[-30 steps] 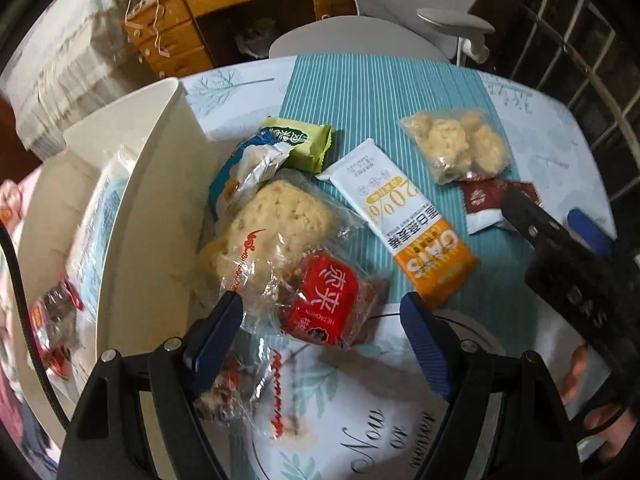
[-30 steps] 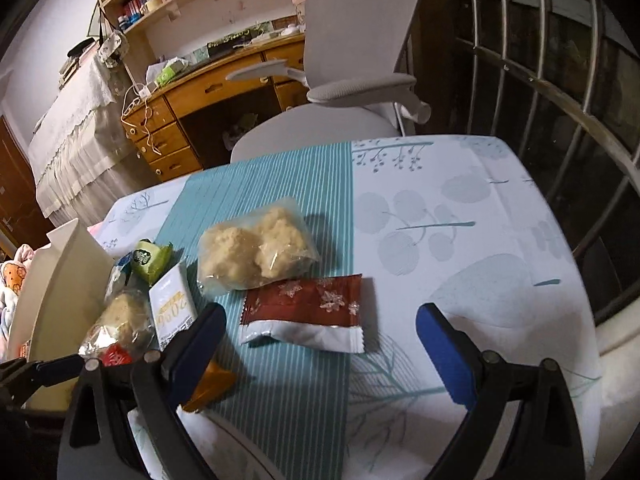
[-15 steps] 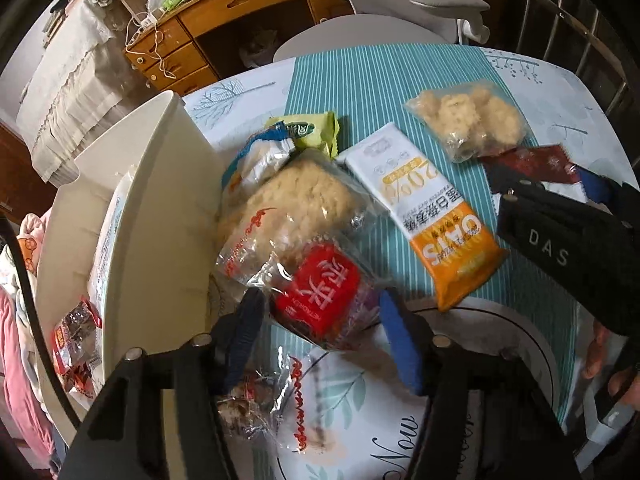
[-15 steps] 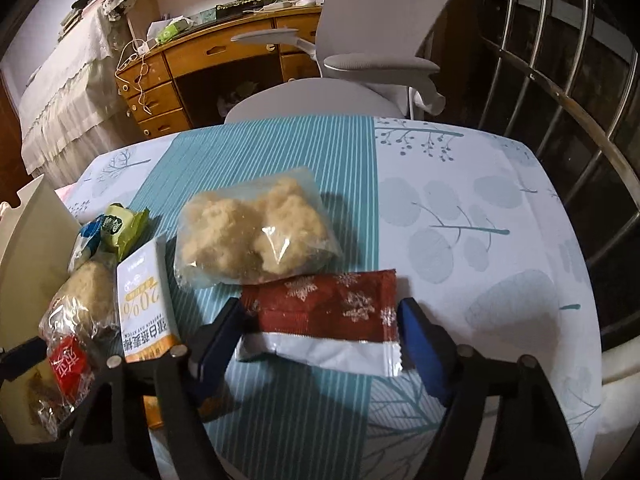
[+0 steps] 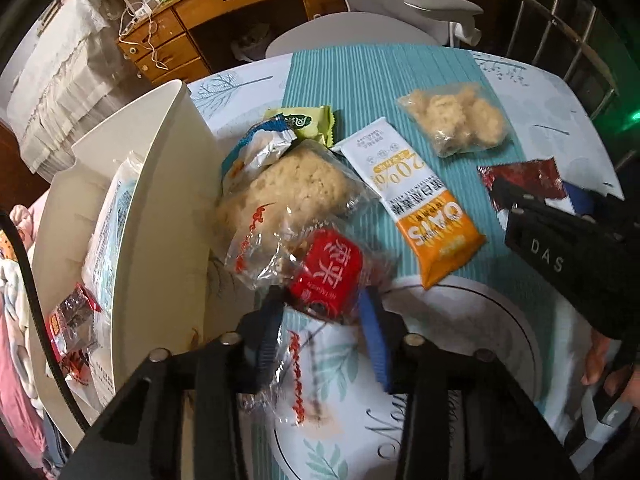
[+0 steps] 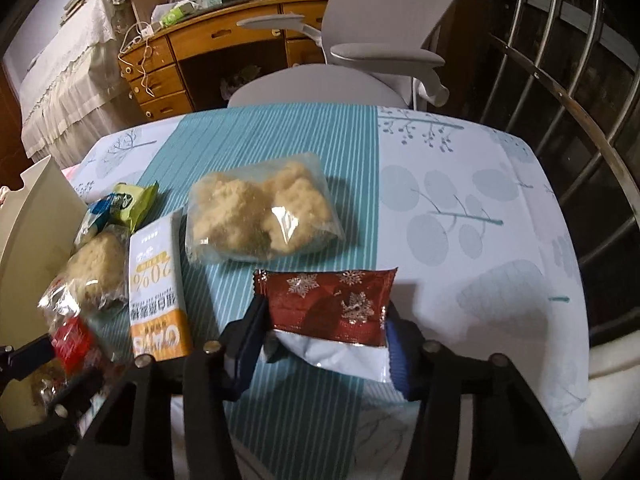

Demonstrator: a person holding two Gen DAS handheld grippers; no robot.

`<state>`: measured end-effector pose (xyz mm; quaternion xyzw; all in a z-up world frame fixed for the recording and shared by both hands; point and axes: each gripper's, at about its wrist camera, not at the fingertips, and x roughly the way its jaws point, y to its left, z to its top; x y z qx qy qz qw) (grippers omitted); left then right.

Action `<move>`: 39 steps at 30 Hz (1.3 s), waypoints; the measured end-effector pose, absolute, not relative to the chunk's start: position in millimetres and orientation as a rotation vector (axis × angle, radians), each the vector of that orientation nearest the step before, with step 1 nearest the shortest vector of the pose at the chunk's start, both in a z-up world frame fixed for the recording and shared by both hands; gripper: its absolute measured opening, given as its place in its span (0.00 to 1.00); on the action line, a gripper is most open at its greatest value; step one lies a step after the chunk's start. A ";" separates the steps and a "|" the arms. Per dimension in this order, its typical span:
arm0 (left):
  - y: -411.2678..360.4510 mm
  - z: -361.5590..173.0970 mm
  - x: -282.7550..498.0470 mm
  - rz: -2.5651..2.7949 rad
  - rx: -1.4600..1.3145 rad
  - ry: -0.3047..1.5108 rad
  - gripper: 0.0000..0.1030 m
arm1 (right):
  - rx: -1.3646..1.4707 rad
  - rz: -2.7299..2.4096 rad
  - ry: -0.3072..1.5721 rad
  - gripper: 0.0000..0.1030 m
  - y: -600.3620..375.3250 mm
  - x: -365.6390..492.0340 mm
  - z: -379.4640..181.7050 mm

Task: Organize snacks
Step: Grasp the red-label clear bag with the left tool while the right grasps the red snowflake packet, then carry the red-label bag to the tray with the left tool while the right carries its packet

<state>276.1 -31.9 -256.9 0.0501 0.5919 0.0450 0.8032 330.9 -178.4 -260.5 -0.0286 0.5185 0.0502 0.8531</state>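
Between left fingers (image 5: pixel 374 336), red snack (image 5: pixel 325 274)

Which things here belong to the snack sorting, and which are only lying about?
Belong to the job:
- red cube snack, in the left gripper
- red snowflake packet, between the right gripper fingers
- oat bar
- clear bag of puffs
- green packet
- white bin

Lying about:
- chair
- desk
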 end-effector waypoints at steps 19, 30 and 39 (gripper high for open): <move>4.4 -245.9 245.2 0.077 -0.301 1.347 0.39 | 0.063 0.052 1.230 0.47 -221.1 262.8 -221.6; 2.3 -256.5 290.5 0.185 -0.356 1.320 0.70 | 0.074 0.079 1.252 0.47 -234.2 237.4 -209.1; 3.8 -273.7 310.2 0.279 -0.344 1.294 0.68 | 0.082 0.076 1.271 0.47 -253.3 225.1 -205.5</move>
